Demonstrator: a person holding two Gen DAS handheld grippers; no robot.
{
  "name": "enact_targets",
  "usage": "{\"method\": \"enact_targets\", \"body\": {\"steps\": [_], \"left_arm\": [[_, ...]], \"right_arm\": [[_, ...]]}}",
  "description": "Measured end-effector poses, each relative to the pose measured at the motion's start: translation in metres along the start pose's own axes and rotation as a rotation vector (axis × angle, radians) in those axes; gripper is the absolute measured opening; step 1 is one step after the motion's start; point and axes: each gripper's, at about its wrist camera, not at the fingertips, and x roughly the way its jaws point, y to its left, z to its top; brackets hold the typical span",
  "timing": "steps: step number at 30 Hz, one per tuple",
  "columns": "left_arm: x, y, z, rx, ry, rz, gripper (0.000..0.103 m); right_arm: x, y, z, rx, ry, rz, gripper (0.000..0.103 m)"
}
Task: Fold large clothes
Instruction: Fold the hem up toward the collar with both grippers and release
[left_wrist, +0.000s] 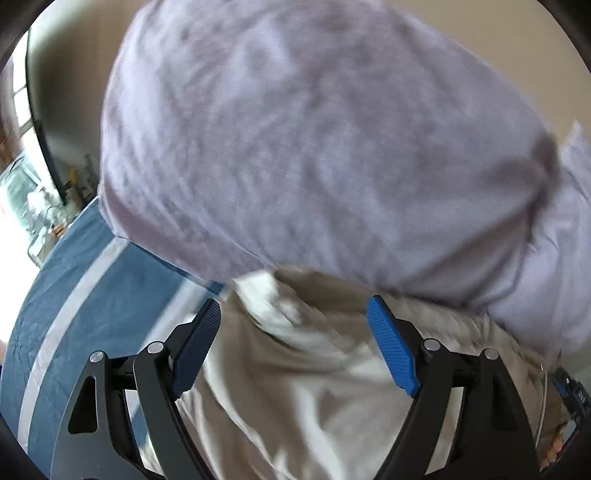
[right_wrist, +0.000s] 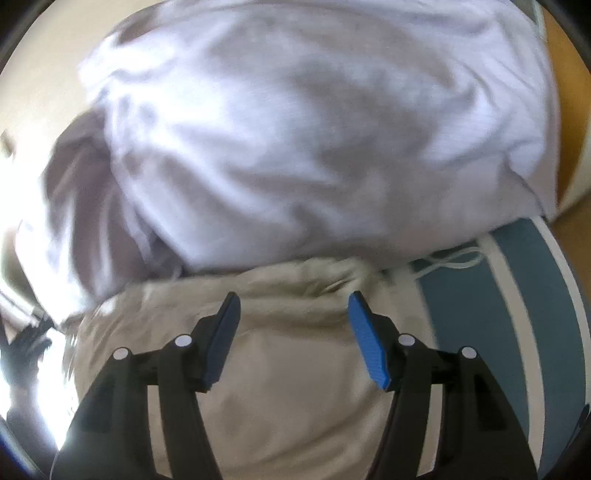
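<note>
A beige garment (left_wrist: 295, 369) lies on the blue bedspread, right under my left gripper (left_wrist: 293, 310), whose blue-padded jaws stand wide open and empty above it. A large pale lilac garment (left_wrist: 314, 147) is bunched up just beyond it and fills most of the view. In the right wrist view the same beige garment (right_wrist: 291, 369) lies under my right gripper (right_wrist: 293, 301), also open and empty, with the lilac garment (right_wrist: 314, 129) heaped behind it. A white drawstring (right_wrist: 454, 260) trails from the beige garment's edge. Both views are blurred.
The blue bedspread with white stripes (left_wrist: 92, 314) shows left of the clothes, and in the right wrist view (right_wrist: 517, 314) to their right. A beige wall (left_wrist: 74, 55) and bright window area (left_wrist: 22, 184) lie beyond. An orange-brown surface (right_wrist: 569, 110) is at the right.
</note>
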Motion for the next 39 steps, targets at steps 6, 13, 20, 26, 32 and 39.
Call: {"method": "enact_targets", "body": {"steps": [6,13,20,26,32,39], "left_arm": [[0.001,-0.054,-0.035,0.131,0.038,-0.039,0.082],[0.012,-0.100,-0.061,0.249,0.032,-0.038,0.082],[0.024,-0.113,-0.061,0.291,0.010,-0.017,0.082],[0.040,-0.116,-0.048,0.285,0.009,0.009,0.082],[0.062,-0.121,-0.042,0.279,0.019,0.032,0.083],[0.098,-0.127,-0.044,0.281,0.050,0.084,0.086]], "right_arm": [[0.019,0.059,-0.025,-0.148,0.078,0.068,0.061],[0.052,0.121,-0.041,-0.276,0.157,0.074,0.059],[0.080,0.124,-0.052,-0.310,0.173,-0.011,0.007],[0.089,0.122,-0.039,-0.279,0.129,-0.035,0.005],[0.105,0.120,-0.030,-0.258,0.124,-0.056,0.005],[0.106,0.112,-0.029,-0.238,0.125,-0.020,0.030]]}}
